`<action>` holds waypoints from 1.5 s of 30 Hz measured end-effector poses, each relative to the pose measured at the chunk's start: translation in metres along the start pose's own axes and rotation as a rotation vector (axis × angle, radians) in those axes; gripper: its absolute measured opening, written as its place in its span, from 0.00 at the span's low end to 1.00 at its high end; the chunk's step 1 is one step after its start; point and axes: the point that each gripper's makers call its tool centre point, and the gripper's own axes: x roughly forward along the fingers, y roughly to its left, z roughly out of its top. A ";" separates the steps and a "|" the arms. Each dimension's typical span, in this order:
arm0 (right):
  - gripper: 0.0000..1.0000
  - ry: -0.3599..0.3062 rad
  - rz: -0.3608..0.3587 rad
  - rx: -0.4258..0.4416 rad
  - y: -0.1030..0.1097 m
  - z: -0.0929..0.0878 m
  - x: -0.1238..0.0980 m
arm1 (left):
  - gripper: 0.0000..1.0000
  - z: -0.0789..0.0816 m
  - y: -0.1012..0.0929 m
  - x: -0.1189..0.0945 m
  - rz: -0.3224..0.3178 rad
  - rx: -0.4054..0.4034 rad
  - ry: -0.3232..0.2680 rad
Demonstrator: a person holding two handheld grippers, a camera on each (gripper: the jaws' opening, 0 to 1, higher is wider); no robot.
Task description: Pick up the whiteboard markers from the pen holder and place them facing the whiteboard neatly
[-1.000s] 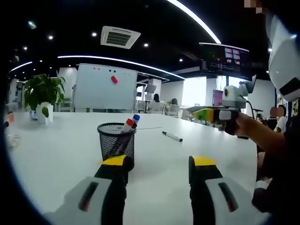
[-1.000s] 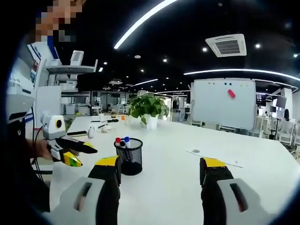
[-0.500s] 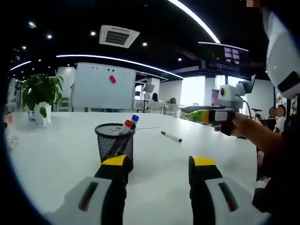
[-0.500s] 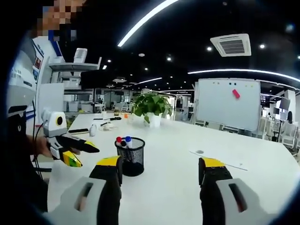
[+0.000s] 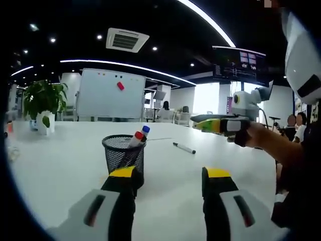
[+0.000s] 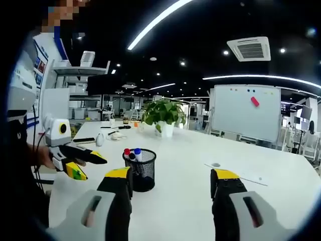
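— Since one second ago, what is different in the left gripper view?

— Little. The right gripper (image 5: 200,121) comes a bit further in from the right, and the holder (image 5: 123,156) sits slightly lower. The left gripper (image 5: 169,181) has its jaws spread, nothing between them. The holder is just beyond the left jaw, with markers (image 5: 139,136) standing in it. One marker (image 5: 184,147) already lies on the table (image 5: 55,165), far from the whiteboard (image 5: 111,93).

— And the right gripper view?

— The right gripper (image 6: 170,182) is also spread and empty. The holder (image 6: 140,169) is near its left jaw. The left gripper (image 6: 88,163) hangs at the left, jaws apart.

— How far is the task?

— I think early: one marker is out, the rest are left.

— The room?

— A white table, a plant (image 6: 163,113), an office with ceiling lights.
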 end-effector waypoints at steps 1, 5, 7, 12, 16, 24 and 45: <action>0.64 0.001 0.002 -0.002 0.000 0.001 0.001 | 0.53 0.001 0.000 0.000 0.000 0.002 -0.001; 0.64 0.001 0.003 -0.011 -0.001 0.003 0.003 | 0.53 0.005 0.001 0.001 0.000 0.003 -0.013; 0.63 -0.002 0.004 -0.008 -0.002 0.004 0.004 | 0.53 0.007 0.002 0.003 0.000 0.005 -0.018; 0.62 0.011 0.011 -0.016 0.000 0.003 0.008 | 0.53 0.007 0.001 0.002 -0.003 0.002 -0.021; 0.61 0.022 0.016 -0.028 0.001 0.002 0.012 | 0.53 0.005 0.002 0.002 -0.003 -0.005 -0.021; 0.60 0.023 0.037 -0.042 0.005 0.006 0.018 | 0.53 0.007 0.002 -0.002 0.013 -0.008 -0.031; 0.58 0.035 0.071 -0.073 0.013 0.007 0.033 | 0.53 0.000 0.006 -0.010 0.032 -0.012 -0.019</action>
